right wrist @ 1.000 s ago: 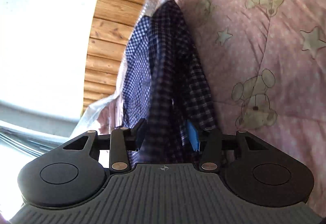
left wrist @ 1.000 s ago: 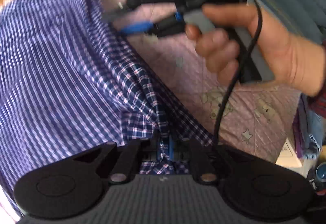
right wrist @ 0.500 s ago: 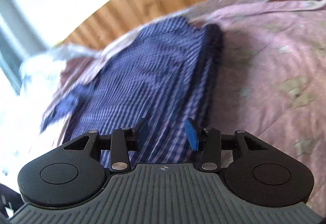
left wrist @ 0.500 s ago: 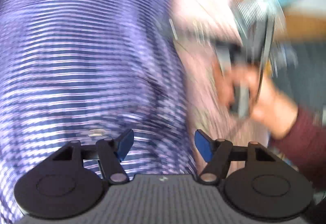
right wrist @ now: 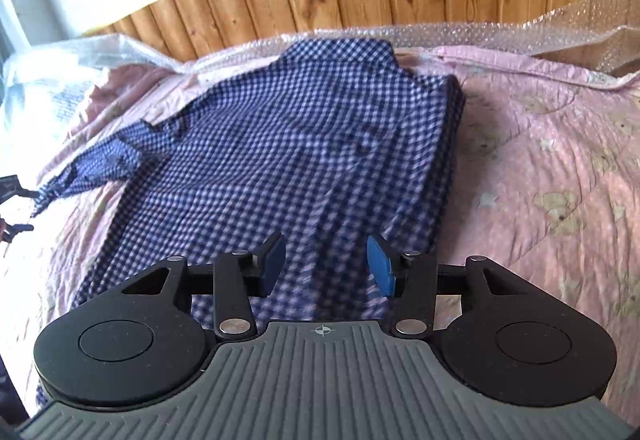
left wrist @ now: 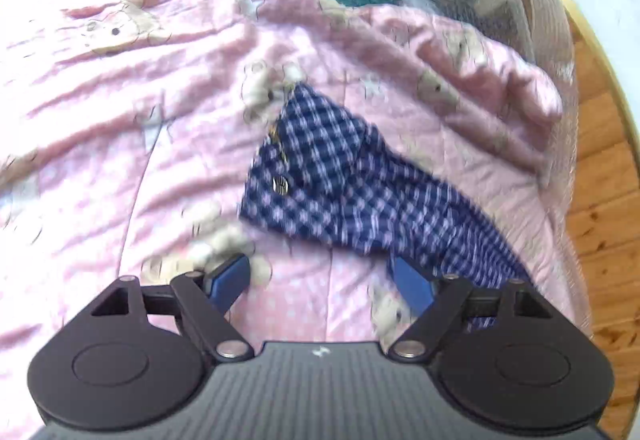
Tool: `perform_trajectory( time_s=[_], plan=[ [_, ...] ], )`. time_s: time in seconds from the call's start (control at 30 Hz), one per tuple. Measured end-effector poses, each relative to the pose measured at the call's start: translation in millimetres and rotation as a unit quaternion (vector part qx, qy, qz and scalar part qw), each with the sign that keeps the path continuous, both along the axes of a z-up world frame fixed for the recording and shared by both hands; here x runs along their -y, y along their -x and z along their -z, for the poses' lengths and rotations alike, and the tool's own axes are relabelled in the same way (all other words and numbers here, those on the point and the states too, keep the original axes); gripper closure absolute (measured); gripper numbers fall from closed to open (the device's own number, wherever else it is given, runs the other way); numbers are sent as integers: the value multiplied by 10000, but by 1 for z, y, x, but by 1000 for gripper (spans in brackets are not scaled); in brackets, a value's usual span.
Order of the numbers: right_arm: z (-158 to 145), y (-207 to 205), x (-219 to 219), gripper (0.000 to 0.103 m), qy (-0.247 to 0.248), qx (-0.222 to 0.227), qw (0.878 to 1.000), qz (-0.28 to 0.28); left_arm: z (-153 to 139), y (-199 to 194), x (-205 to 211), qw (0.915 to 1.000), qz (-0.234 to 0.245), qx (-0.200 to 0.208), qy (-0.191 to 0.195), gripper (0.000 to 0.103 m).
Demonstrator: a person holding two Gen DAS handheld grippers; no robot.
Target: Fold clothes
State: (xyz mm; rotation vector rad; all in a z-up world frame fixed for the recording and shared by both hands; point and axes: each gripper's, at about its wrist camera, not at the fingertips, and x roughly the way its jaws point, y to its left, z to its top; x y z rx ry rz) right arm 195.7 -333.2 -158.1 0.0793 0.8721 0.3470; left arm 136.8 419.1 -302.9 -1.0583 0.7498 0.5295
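Both claws are spread, gripping nothing: the right gripper (right wrist: 326, 266) over the checked shirt (right wrist: 288, 144), the left gripper (left wrist: 320, 280) below its sleeve (left wrist: 360, 188).

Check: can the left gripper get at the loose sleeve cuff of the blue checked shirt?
Probably yes. The left gripper is open, the sleeve cuff lies flat on the pink quilt just ahead, nothing between them.

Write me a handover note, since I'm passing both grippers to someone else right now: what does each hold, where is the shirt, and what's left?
Left gripper: open, holding nothing, above the pink quilt near the sleeve cuff.
Right gripper: open, holding nothing, over the checked shirt's near edge.
Shirt lies on the quilt, one side apparently folded in along its right edge.
Left to do: the sleeve sticking out to the shirt's left, then the remaining folds.
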Motion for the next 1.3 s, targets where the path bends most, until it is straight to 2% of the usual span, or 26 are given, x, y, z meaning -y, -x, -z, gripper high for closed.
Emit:
perform_trajectory(
  time_s=[0.03, 0.1, 0.13, 0.17, 0.2, 0.23, 0.3, 0.37, 0.4, 0.43, 0.47, 0.5, 0.57, 0.67, 0.7, 0.73, 0.77, 0.8, 0.83, 0.87, 0.93, 1.0, 1.07, 1.1, 1.17, 1.3],
  plan=[
    [2, 4, -17, 52, -27, -75, 10000, -12, 0, -1, -7, 9997, -26, 221, 51, 8],
    [7, 13, -51, 51, -80, -223, 9997, -35, -4, -5, -7, 9996, 77, 269, -12, 6],
    [9, 17, -68, 51, -106, -298, 9995, -47, -7, -8, -8, 9995, 128, 294, -43, 20],
    [11, 17, -88, 51, -132, -339, 9993, -130, -9, -10, -8, 9993, 179, 318, -75, 63],
    [12, 17, -109, 51, -158, -372, 9989, -230, -11, -12, -8, 9991, 231, 342, -106, 91],
    [11, 15, -132, 51, -220, -376, 9984, -365, -14, -14, -8, 9988, 282, 366, -138, 97],
    [3, 5, -183, 51, -437, -286, 9954, -799, -23, -18, -6, 9976, 456, 429, -304, 96],
    [-10, -5, -239, 48, -446, 4, 9889, -1418, -54, -19, 12, 9913, 896, 662, -696, 96],
    [-17, -9, -270, 42, -352, 205, 9835, -1764, -69, -19, 21, 9871, 1102, 803, -835, 96],
    [-20, -11, -302, 29, -129, 492, 9759, -2120, -83, -20, 31, 9829, 1293, 920, -938, 96],
    [-20, -11, -335, 20, 127, 800, 9655, -2474, -95, -21, 41, 9794, 1459, 996, -979, 96],
    [-21, -12, -368, 18, 382, 1105, 9523, -2820, -108, -23, 51, 9756, 1624, 1071, -1020, 96],
    [-13, -8, -429, 17, 839, 1581, 9254, -3339, -131, -25, 71, 9674, 1931, 1222, -1092, 96],
    [1, 5, -502, 18, 1190, 2138, 8839, -3985, -155, -23, 93, 9570, 2271, 1422, -1112, 96],
    [5, 8, -518, 19, 1319, 2347, 8761, -3999, -158, -21, 98, 9536, 2361, 1467, -1155, 96],
    [5, 4, -525, 31, 1337, 2371, 8792, -3911, -161, -20, 103, 9502, 2450, 1512, -1198, 94],
    [4, -2, -531, 64, 1326, 2350, 8845, -3805, -163, -17, 108, 9469, 2536, 1567, -1204, 88],
    [0, -11, -529, 89, 1213, 2253, 8973, -3596, -163, -13, 112, 9442, 2616, 1643, -1145, 82],
    [-9, -21, -516, 102, 1026, 2175, 9122, -3316, -161, -7, 118, 9418, 2669, 1703, -1127, 66],
    [-18, -30, -502, 103, 826, 2104, 9261, -3021, -159, 2, 125, 9405, 2672, 1737, -1183, 44],
    [-42, -53, -457, 103, 444, 2010, 9499, -2351, -152, 20, 143, 9372, 2726, 1783, -1249, 26],
    [-68, -77, -402, 103, 140, 1969, 9662, -1661, -126, 31, 174, 9318, 3116, 1579, -989, 25],
    [-93, -101, -333, 103, -171, 1963, 9765, -868, -91, 40, 214, 9225, 3609, 1134, -762, 27],
    [-106, -113, -298, 103, -327, 1957, 9790, -465, -73, 45, 237, 9147, 3881, 854, -729, 29],
    [-125, -134, -218, 103, -633, 1864, 9797, 384, -41, 60, 284, 8919, 4425, 272, -894, 32],
    [-117, -143, -108, 103, -755, 1540, 9768, 1286, -2, 93, 359, 8526, 4983, -501, -1494, 38]
  ],
)
